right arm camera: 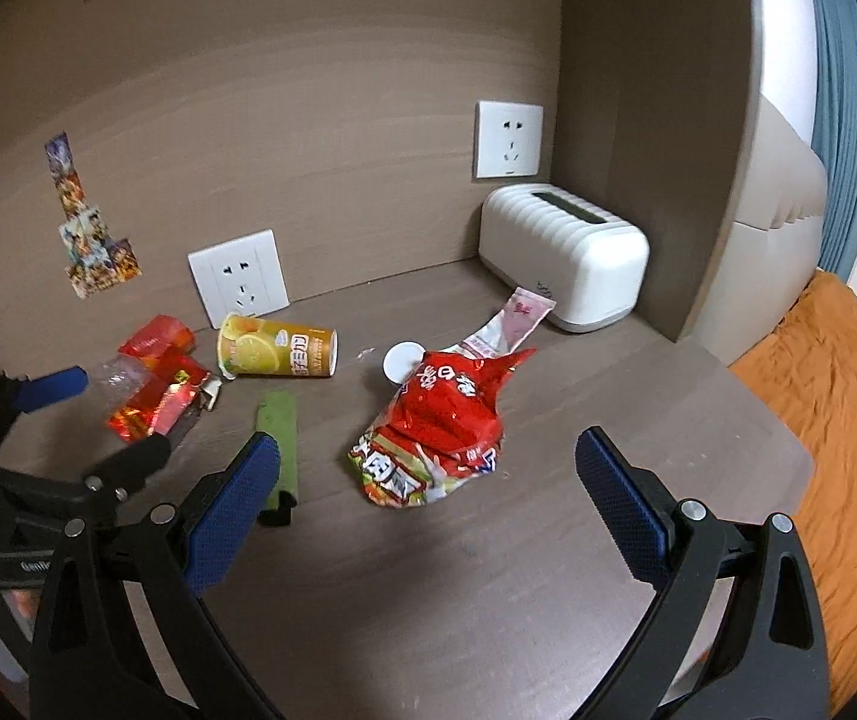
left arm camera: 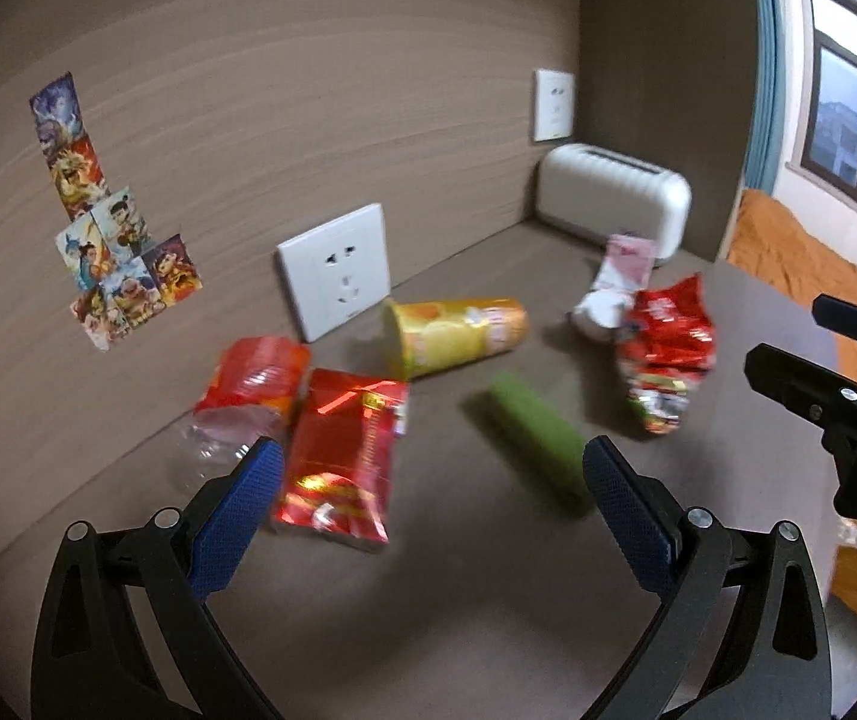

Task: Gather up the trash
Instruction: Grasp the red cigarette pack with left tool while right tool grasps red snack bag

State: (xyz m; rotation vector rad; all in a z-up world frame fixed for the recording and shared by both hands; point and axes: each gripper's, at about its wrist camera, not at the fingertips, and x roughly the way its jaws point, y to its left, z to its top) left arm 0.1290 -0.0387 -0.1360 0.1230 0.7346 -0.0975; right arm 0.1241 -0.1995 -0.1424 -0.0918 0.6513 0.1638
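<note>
Trash lies on a brown table. A flat red foil packet (left arm camera: 341,456) sits between the blue pads of my left gripper (left arm camera: 428,468), which is open and hovers just short of it. Beside it are a crushed clear bottle with a red label (left arm camera: 242,402), a tipped yellow cup (left arm camera: 455,333) and a green wrapper (left arm camera: 539,447). My right gripper (right arm camera: 425,468) is open in front of a crumpled red snack bag (right arm camera: 440,426). A white lid (right arm camera: 401,363) and a pink-and-white pouch (right arm camera: 515,318) lie behind that bag.
A white ribbed toaster-like box (right arm camera: 566,258) stands in the back corner. Wall sockets (right arm camera: 239,279) and a strip of stickers (left arm camera: 110,228) are on the brown wall. The table edge (right arm camera: 788,438) drops off on the right toward orange bedding (right arm camera: 848,396).
</note>
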